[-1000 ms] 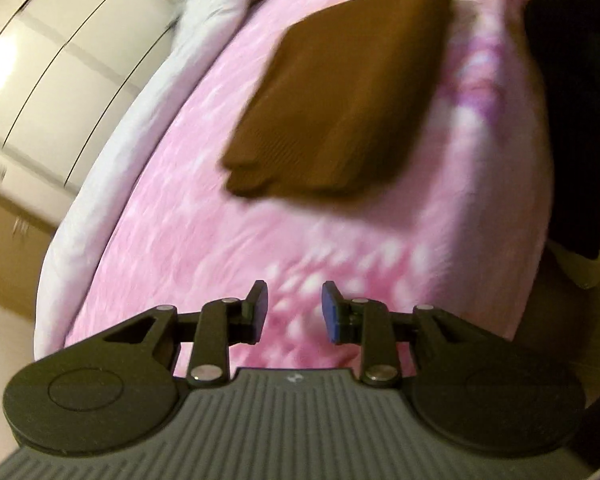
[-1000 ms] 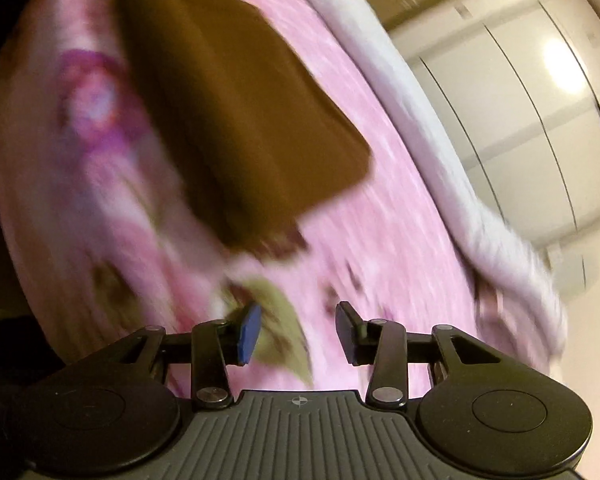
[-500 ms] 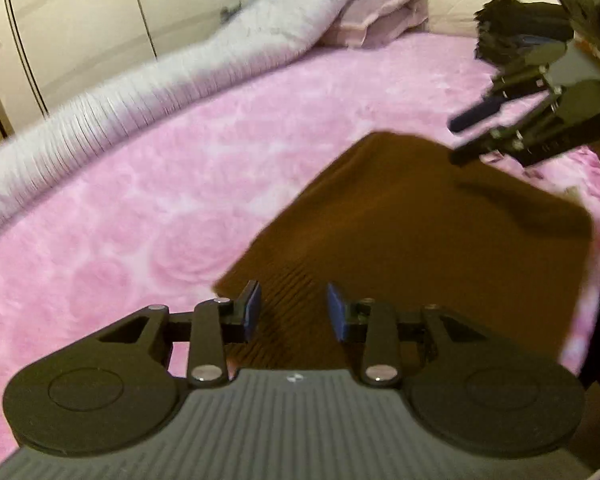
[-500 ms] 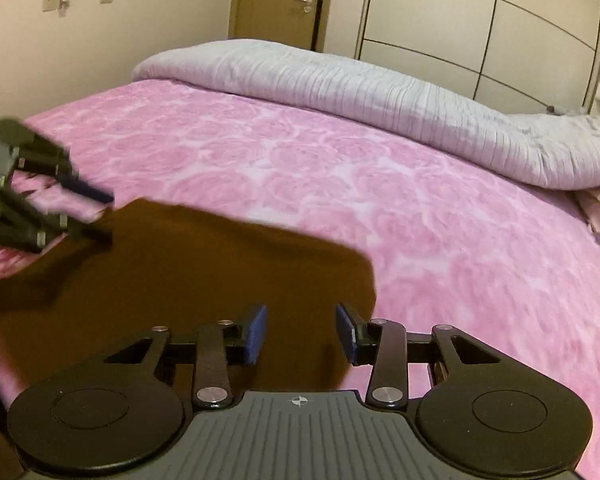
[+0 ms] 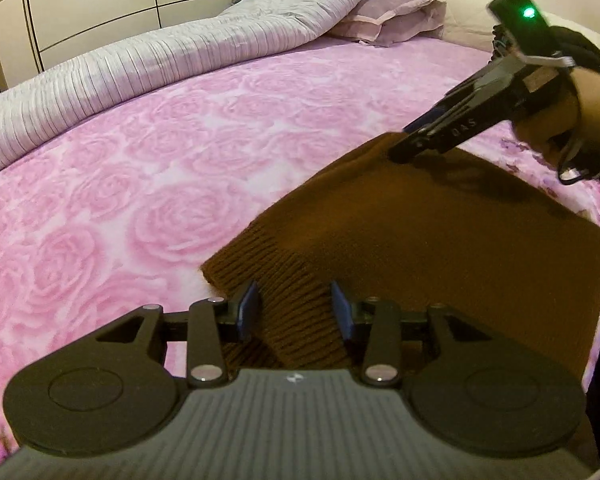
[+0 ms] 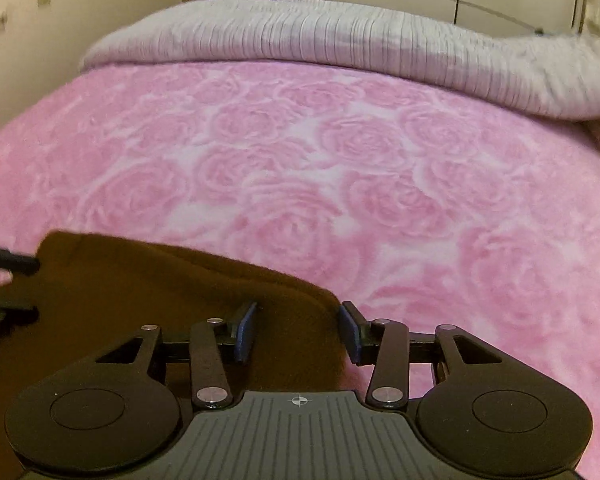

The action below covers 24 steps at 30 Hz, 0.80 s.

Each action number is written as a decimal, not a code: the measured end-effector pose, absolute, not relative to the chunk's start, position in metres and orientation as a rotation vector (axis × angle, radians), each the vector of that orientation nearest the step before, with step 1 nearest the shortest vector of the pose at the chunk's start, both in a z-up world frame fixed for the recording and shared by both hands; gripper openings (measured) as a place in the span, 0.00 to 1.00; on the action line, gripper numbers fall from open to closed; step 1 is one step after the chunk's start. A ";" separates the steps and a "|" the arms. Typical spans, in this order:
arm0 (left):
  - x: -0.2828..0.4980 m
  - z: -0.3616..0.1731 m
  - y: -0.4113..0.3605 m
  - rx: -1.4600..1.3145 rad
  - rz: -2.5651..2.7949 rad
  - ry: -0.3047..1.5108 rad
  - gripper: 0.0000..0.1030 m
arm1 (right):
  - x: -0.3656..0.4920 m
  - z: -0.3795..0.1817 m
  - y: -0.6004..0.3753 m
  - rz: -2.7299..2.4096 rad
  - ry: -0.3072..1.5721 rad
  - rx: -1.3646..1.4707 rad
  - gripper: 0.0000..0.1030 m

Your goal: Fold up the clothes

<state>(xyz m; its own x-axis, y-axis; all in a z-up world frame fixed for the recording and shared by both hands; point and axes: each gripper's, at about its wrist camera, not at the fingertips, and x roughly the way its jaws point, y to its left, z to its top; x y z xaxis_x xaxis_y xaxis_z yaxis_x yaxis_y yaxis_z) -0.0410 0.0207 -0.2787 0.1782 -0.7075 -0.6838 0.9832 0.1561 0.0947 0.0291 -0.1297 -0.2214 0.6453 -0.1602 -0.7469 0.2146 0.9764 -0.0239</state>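
Brown sweater (image 5: 440, 232) lies folded on pink rose blanket (image 5: 140, 168), near bed edge. Left gripper (image 5: 294, 312) jaws wide apart, straddling ribbed hem (image 5: 296, 300), nothing pinched. Right gripper (image 6: 298, 328) likewise agape over sweater's opposite corner; contact hard to judge. Grey duvet (image 6: 340, 40) bunched behind.

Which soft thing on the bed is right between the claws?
The brown sweater. Its ribbed edge sits between the open left gripper; the grey quilt and purple pillow lie far behind.
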 end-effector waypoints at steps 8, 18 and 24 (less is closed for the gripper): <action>-0.082 -0.257 0.048 0.665 -1.198 0.477 0.33 | -0.007 -0.205 -0.081 -0.229 0.857 0.027 0.42; -0.107 -0.278 0.074 0.646 -1.202 0.528 0.36 | -0.066 -0.224 -0.039 -0.188 0.838 0.092 0.43; -0.107 -0.266 0.079 0.662 -1.176 0.522 0.37 | -0.109 -0.204 -0.034 -0.232 0.731 0.133 0.44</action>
